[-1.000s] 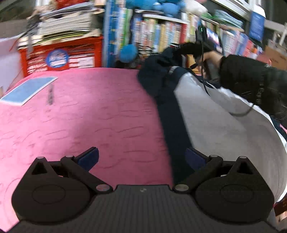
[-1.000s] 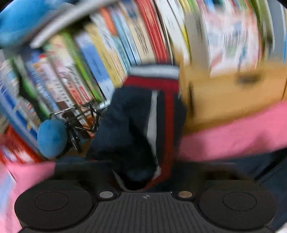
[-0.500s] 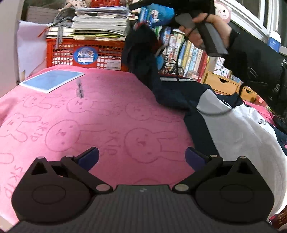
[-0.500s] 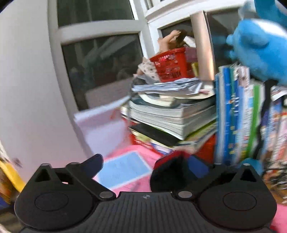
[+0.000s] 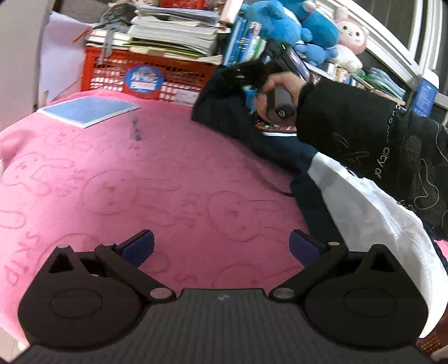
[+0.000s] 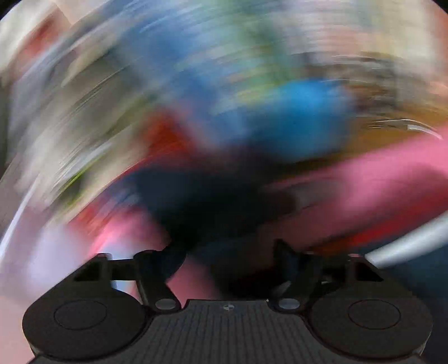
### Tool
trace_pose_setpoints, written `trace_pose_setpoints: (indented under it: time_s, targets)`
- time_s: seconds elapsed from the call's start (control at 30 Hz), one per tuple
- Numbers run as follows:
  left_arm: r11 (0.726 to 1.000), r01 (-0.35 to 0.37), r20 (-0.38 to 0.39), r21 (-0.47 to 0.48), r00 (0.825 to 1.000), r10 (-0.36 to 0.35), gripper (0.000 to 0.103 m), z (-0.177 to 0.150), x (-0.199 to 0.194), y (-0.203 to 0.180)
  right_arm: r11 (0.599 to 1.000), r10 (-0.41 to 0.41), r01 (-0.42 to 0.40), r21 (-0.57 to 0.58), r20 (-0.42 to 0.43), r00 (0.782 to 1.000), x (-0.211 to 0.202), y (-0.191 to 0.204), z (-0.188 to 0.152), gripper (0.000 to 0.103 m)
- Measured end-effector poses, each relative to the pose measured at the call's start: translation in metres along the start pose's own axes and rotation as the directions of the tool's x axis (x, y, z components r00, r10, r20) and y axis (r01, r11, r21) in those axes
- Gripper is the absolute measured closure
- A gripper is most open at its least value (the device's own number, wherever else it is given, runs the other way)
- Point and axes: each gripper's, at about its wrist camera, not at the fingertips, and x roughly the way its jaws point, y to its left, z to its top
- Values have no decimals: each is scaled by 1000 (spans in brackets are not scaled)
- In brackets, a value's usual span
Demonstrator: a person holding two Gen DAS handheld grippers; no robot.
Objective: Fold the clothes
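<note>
The left gripper (image 5: 221,247) hangs over the pink blanket (image 5: 117,182) with its jaws spread wide and nothing between the blue pads (image 5: 140,246); only bare bunny-print cloth lies under them.

From there, toward two o'clock, lies the task's garment, a navy and white jacket (image 5: 361,201): its white panel runs down the right edge of the left wrist view, and its navy sleeve (image 5: 224,112) stretches up toward one o'clock. At the far end of that sleeve is the right gripper (image 5: 238,73), carried by a hand (image 5: 280,89) in a black sleeve (image 5: 364,134).

The right wrist view is smeared with motion. The right gripper's (image 6: 228,256) jaws are closing, still set apart, with dark navy cloth (image 6: 201,201) just ahead of and between them; whether the pads press on it cannot be told.

At eleven o'clock a blue card (image 5: 86,110) lies flat on the blanket. Beyond it, at twelve, a red plastic crate (image 5: 134,72) stands with a stack of books and papers (image 5: 168,30) piled on top; its inside is hidden. At one o'clock, blue plush toys (image 5: 291,25) and a pink-and-white one (image 5: 350,42) sit above a row of upright books (image 5: 243,42).
</note>
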Motion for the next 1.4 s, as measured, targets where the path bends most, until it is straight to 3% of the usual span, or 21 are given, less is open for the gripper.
trace_pose_setpoints:
  time_s: [0.03,0.07,0.1,0.13,0.17,0.27,0.4,0.43,0.6,0.73,0.83,0.9,0.93,0.97,1.0,1.03,1.1,1.2,1.27,1.33,1.4]
  targets:
    - [1000,-2,4,-8,1000,2,0,0,-1,3,966,49,-50,-254,-12,999,-8,38,-17,23]
    - [1000,-5,11,-15,1000,5,0,0,-1,6,870,91,-94,-485,-30,995,-17,74,-35,19]
    - [1000,-9,19,-22,1000,9,0,0,-1,9,786,104,-79,-613,6,995,-32,92,-53,16]
    - [1000,-9,23,-29,1000,10,0,0,-1,11,737,130,-81,-671,23,991,-44,99,-64,8]
    - [999,-6,24,-34,1000,7,0,0,0,12,738,156,-107,-666,14,988,-54,96,-64,7]
    - [1000,6,28,-29,1000,-5,0,-3,2,11,849,223,-204,-487,-20,975,-77,49,-40,2]
    - [999,31,38,-26,999,-30,0,-4,1,11,866,52,-106,-488,-123,991,-77,5,-24,0]
    - [999,35,41,-27,999,-34,0,-4,2,11,841,-6,-78,-536,-154,988,-80,1,-31,0]
    - [999,45,54,-27,998,-44,0,-4,4,12,828,34,-82,-554,-97,995,-102,-33,-43,0]
    - [999,38,48,-22,998,-37,0,-4,5,10,925,-120,117,-362,12,993,-56,-46,-11,6]
    - [999,34,44,-35,999,-33,0,-5,3,9,894,-197,153,-421,-61,979,3,-11,-10,11]
    - [999,29,36,-36,999,-27,0,-5,2,8,930,-133,64,-363,-171,976,28,17,-3,35]
    - [999,28,34,-35,999,-27,0,-5,1,8,940,13,-69,-334,-167,986,18,31,0,36]
    - [999,29,32,-35,999,-28,0,-5,0,9,930,158,-200,-309,-157,975,7,45,3,30]
    - [999,28,31,-35,999,-27,0,-5,0,9,887,296,-318,-336,-117,948,-12,54,2,23]
    - [999,27,31,-36,999,-26,0,-5,-1,10,830,421,-420,-367,-81,903,-31,63,1,9]
    - [999,26,35,-36,999,-25,0,-5,-1,10,783,468,-432,-447,-33,883,-61,73,-1,0]
    - [999,24,42,-36,999,-23,0,-6,0,9,805,338,-283,-521,11,941,-78,69,-9,0]
    - [999,24,44,-38,999,-22,0,-7,-1,9,835,174,-144,-531,7,985,-58,65,-15,0]
    - [999,27,46,-43,999,-25,0,-8,-3,9,861,18,-21,-508,-12,1000,-34,54,-20,0]
    - [998,28,46,-49,999,-26,0,-9,-5,10,901,-52,23,-433,-55,997,-14,36,-28,0]
